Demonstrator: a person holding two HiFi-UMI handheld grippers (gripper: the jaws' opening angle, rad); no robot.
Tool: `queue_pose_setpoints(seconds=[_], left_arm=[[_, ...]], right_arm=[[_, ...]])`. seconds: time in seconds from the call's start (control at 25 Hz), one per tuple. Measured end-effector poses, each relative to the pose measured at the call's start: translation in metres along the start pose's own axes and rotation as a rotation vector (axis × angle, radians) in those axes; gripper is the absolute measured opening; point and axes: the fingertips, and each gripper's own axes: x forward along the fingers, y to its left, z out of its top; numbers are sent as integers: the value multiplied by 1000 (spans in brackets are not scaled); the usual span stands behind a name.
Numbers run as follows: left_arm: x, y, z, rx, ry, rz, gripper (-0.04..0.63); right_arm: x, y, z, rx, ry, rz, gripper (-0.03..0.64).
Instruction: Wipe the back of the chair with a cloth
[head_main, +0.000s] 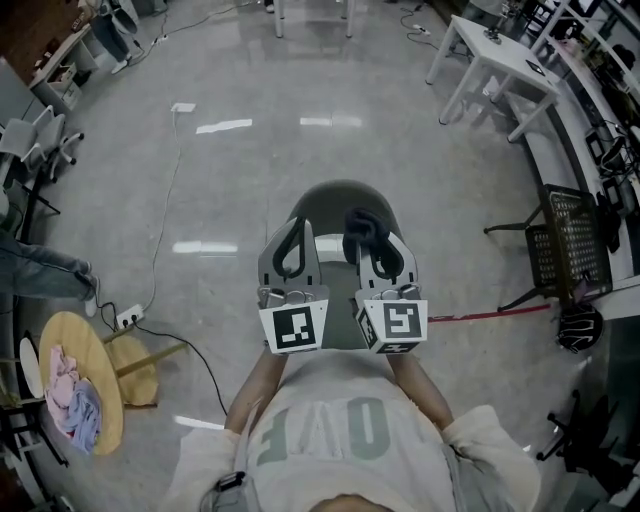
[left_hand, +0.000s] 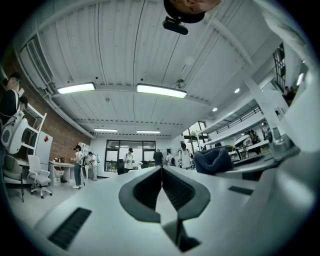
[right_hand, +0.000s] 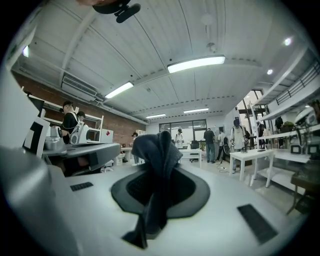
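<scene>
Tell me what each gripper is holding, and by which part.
The right gripper pinches the dark cloth at a bunched middle fold, with its ends loose on either side. The left gripper is shut on nothing.

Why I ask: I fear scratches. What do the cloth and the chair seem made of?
The cloth looks like soft matte textile, dark blue-grey, perhaps fleece: it bunches and droops limply from the right gripper. The chair looks like moulded plastic, grey, smooth and dull: a one-piece rounded shell, though painted metal cannot be excluded.
</scene>
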Motion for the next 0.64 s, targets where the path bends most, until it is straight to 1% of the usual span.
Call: queue_pose_setpoints(seconds=[0.12, 0.48, 0.64], left_arm=[[-1, 0, 2, -16, -1, -1, 15], [-1, -1, -1, -20, -2, -12, 15], [-3, 3, -5, -38, 5, -6, 15]], right_arm=[[0, 3, -2, 12, 1, 5, 60], [3, 3, -3, -23, 11, 5, 60], [3, 9, -11, -24, 24, 8, 58]])
